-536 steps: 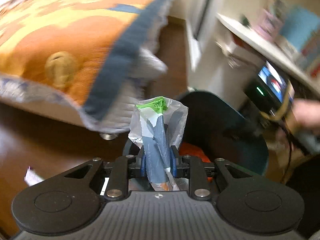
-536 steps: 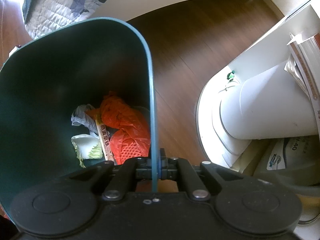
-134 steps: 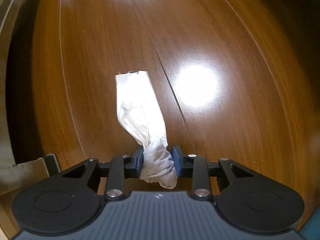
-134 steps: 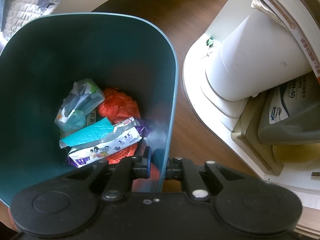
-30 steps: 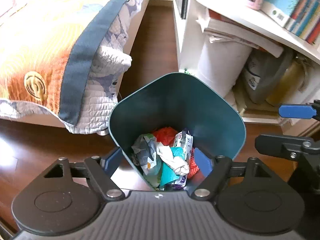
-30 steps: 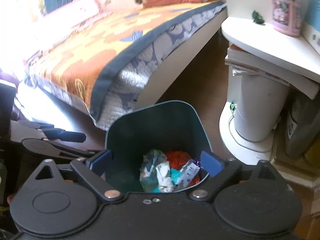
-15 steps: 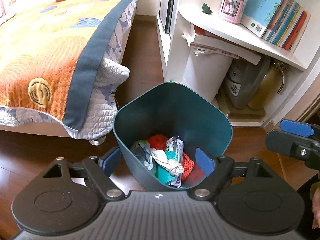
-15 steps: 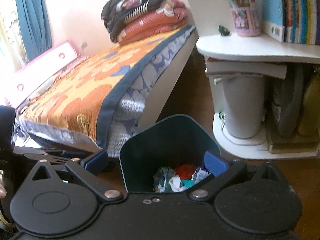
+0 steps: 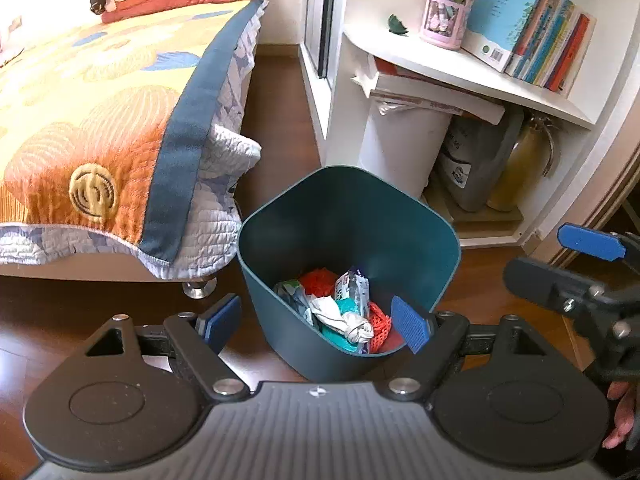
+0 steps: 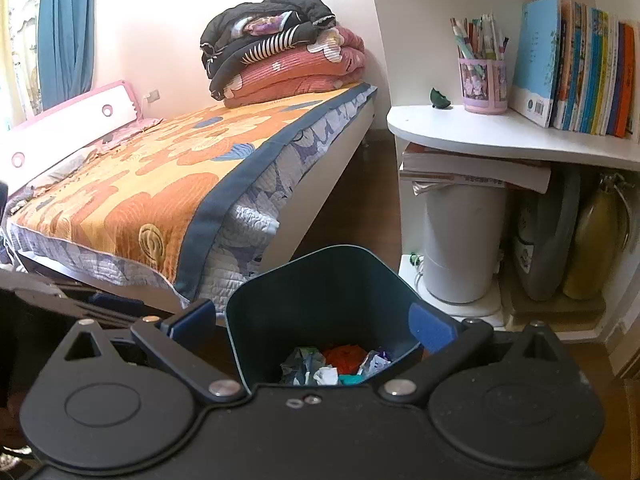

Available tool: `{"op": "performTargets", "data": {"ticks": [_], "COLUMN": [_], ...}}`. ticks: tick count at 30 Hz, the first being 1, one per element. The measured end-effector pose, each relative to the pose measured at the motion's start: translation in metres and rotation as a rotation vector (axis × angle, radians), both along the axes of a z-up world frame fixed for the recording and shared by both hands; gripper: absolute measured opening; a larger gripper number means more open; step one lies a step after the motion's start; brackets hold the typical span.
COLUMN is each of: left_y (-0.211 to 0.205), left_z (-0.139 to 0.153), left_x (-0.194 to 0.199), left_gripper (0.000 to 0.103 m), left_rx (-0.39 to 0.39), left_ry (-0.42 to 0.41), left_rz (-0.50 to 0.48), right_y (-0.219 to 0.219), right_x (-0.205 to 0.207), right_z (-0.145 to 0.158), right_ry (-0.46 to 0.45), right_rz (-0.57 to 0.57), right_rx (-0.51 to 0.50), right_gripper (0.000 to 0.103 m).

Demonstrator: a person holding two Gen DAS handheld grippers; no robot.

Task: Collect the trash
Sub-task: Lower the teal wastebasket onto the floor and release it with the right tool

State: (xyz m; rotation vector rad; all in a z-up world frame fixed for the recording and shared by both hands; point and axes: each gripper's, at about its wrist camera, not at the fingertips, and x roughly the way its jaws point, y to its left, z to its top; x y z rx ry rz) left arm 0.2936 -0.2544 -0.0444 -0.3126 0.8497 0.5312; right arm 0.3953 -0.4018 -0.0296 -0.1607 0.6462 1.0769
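Your left gripper [image 9: 316, 322]: jaws spread wide, nothing between them. Your right gripper [image 10: 314, 326]: likewise spread wide and empty. Teal trash bin [image 9: 348, 216]: stood on the wood floor directly ahead of both, framed between each pair of pads. Inside it: a knotted white wrapper [image 9: 344, 318], orange netting [image 9: 378, 322] and printed packets. Bed with orange quilt [image 9: 92, 120]: left of the bin. White shelf unit [image 9: 472, 76]: beyond it, to the right.

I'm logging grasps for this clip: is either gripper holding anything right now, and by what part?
Nothing is held. The left gripper and right gripper are both open and empty above the teal bin.
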Motion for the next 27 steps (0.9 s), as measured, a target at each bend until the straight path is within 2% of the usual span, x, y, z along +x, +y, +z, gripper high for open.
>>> {"op": "performTargets", "data": {"ticks": [27], "left_y": [-0.01], "left_z": [-0.012], "left_x": [0.008], "left_gripper": [0.082], "left_rx": [0.016], "left_ry": [0.029], "left_rz": [0.014], "right_y": [-0.01], "right_x": [0.012], "right_z": [-0.019], "right_ry": [0.037], "right_rz": [-0.041], "right_rx": [0.043], "right_gripper": [0.103]}}
